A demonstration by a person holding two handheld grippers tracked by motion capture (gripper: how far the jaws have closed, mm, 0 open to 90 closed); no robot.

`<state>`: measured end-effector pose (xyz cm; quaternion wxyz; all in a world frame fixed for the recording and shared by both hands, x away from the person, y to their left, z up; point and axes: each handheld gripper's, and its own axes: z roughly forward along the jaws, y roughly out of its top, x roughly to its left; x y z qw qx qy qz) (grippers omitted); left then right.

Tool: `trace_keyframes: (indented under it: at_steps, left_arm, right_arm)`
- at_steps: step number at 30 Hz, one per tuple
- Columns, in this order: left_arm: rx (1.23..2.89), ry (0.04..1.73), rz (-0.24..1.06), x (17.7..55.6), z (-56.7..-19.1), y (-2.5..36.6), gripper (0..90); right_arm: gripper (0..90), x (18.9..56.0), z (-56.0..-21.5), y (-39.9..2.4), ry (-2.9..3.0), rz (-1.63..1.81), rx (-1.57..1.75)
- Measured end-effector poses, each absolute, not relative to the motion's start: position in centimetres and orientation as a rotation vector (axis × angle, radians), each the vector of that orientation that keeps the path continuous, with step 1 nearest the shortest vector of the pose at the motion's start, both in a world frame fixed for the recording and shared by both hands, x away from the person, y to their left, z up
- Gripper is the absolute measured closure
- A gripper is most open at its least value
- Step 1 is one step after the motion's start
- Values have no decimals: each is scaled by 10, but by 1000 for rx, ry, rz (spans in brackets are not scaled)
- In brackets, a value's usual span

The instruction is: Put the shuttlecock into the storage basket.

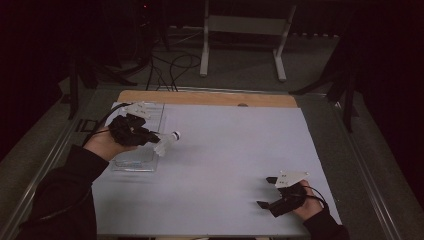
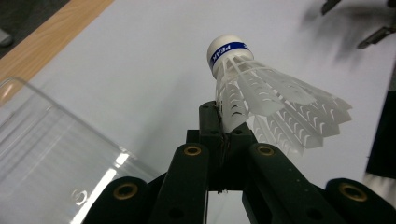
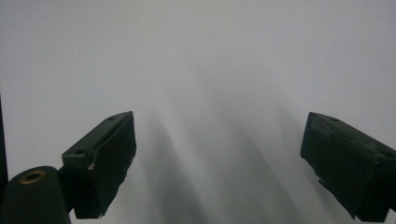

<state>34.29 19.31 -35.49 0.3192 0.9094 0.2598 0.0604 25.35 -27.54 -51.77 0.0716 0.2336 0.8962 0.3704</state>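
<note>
Left tongs (image 2: 223, 133) pinch the white plastic shuttlecock (image 2: 261, 95) by its skirt edge, sparing the cork; right tongs (image 3: 219, 163) rest released.

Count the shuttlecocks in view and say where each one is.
1. The white shuttlecock is pinched by its skirt in the left gripper, above the clear box; more could be hidden inside.

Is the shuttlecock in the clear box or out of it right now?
Out. The left gripper pinches the shuttlecock by its skirt, beside the clear box.
</note>
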Motion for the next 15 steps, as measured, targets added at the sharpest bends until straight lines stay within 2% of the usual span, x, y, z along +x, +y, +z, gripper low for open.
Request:
trace_keyframes:
  at_steps: [15]
  left_arm:
    - [2327,823,271,353,-356,210,898]
  right_arm:
    - [101,253,-517,-276,2701,1114,707]
